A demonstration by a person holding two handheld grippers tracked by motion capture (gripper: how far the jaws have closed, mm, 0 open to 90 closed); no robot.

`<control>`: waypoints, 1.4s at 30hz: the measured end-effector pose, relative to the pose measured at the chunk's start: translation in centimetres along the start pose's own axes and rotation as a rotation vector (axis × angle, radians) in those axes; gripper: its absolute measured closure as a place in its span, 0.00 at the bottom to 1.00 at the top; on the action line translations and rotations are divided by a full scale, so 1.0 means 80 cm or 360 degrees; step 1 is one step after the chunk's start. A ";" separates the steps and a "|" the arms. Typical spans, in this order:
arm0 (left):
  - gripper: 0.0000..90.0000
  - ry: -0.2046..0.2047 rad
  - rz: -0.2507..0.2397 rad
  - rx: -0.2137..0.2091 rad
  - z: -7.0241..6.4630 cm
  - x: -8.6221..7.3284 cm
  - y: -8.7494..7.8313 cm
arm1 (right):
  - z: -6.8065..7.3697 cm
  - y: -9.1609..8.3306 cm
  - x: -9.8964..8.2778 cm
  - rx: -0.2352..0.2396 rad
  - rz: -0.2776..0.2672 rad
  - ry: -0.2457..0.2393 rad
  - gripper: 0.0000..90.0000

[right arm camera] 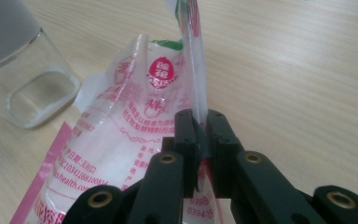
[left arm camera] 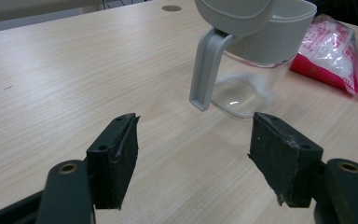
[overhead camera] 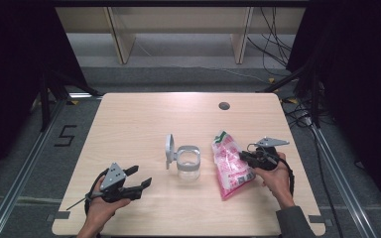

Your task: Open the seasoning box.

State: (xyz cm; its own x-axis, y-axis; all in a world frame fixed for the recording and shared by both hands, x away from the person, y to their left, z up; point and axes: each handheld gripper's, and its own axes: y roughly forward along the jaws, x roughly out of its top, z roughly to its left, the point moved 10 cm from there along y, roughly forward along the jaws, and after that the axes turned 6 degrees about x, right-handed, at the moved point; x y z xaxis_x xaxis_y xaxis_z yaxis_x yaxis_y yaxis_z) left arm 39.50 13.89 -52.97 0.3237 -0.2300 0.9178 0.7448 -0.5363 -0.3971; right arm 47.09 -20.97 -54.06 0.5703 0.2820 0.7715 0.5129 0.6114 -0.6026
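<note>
A pink and clear plastic bag (overhead camera: 230, 164) with white grains inside lies on the table right of centre. My right gripper (overhead camera: 243, 155) is shut on the bag's right edge; in the right gripper view (right arm camera: 200, 123) its pads pinch a thin fold of the bag (right arm camera: 121, 135). A clear jar (overhead camera: 187, 162) with a grey rim and an open grey lid (overhead camera: 169, 150) stands at the table's middle. My left gripper (overhead camera: 140, 176) rests open at the front left, pointing at the jar (left arm camera: 254, 56), nothing between its pads (left arm camera: 121, 154).
The light wooden table (overhead camera: 144, 116) has a round grey cable hole (overhead camera: 223, 105) at the back right. Dark curtains flank both sides. Cables lie on the floor beyond the far right corner.
</note>
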 end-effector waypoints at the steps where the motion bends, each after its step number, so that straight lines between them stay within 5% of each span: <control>1: 0.35 0.0003 -0.0008 -0.0014 -0.001 0.000 0.000 | -0.003 -0.002 -0.001 -0.0013 -0.0014 -0.0045 0.94; 3: 0.35 0.0024 -0.0007 -0.0005 0.001 0.001 -0.002 | 0.005 -0.014 -0.011 -0.0034 0.0003 0.0024 0.94; 7: 0.36 0.0005 -0.0012 -0.0003 0.002 0.001 -0.002 | 0.003 -0.025 -0.020 -0.0048 0.0004 -0.0002 0.94; 8: 0.36 0.0008 -0.0004 0.0006 0.002 0.001 -0.003 | 0.008 -0.031 -0.025 -0.0049 -0.0029 0.0058 0.95; 12: 0.36 0.0051 -0.0006 0.0003 0.004 0.001 -0.002 | 0.007 -0.038 -0.030 -0.0056 -0.0062 0.0008 0.95; 13: 0.36 0.0007 -0.0004 0.0005 0.001 0.001 -0.003 | 0.008 -0.041 -0.032 -0.0056 -0.0058 0.0025 0.95; 15: 0.36 0.0049 -0.0006 -0.0006 0.001 0.001 -0.003 | 0.015 -0.046 -0.037 -0.0058 -0.0055 0.0080 0.95; 16: 0.36 0.0032 -0.0019 -0.0006 0.001 0.002 -0.002 | 0.012 -0.049 -0.038 -0.0067 -0.0057 0.0031 0.95; 19: 0.36 0.0016 -0.0008 0.0009 0.002 0.000 -0.003 | 0.014 -0.058 -0.046 -0.0064 -0.0075 0.0062 0.95; 28: 0.36 0.0047 -0.0011 -0.0013 0.004 0.001 -0.004 | 0.027 -0.067 -0.057 -0.0055 -0.0100 0.0131 0.94; 32: 0.36 0.0014 -0.0011 0.0003 0.003 0.001 -0.003 | 0.022 -0.069 -0.058 -0.0045 -0.0117 0.0091 0.94; 35: 0.36 0.0007 -0.0017 -0.0006 0.002 0.002 -0.003 | 0.024 -0.069 -0.060 -0.0048 -0.0119 0.0176 0.92; 38: 0.36 -0.0003 -0.0014 -0.0004 0.003 0.001 -0.003 | 0.018 -0.068 -0.060 -0.0055 -0.0145 0.0208 0.88; 39: 0.36 -0.0004 -0.0011 -0.0003 0.004 0.001 -0.003 | 0.013 -0.067 -0.060 -0.0058 -0.0154 0.0174 0.83; 40: 0.36 -0.0014 -0.0033 0.0003 0.004 0.002 -0.002 | 0.014 -0.067 -0.061 -0.0057 -0.0149 0.0218 0.77; 41: 0.36 0.0030 0.0004 0.0015 0.006 0.001 -0.004 | 0.008 -0.069 -0.062 -0.0077 -0.0135 0.0215 0.71; 42: 0.36 -0.0005 0.0005 0.0015 0.005 0.000 -0.004 | 0.007 -0.066 -0.058 -0.0047 -0.0185 0.0220 0.66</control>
State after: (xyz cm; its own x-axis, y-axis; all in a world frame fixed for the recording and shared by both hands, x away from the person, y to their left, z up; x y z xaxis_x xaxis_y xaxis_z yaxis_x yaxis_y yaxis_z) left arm 39.51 14.34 -52.84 0.3280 -0.2292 0.9164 0.7492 -0.5278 -0.4002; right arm 41.35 -25.08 -54.30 0.5876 0.1053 0.8023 0.5980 0.6115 -0.5182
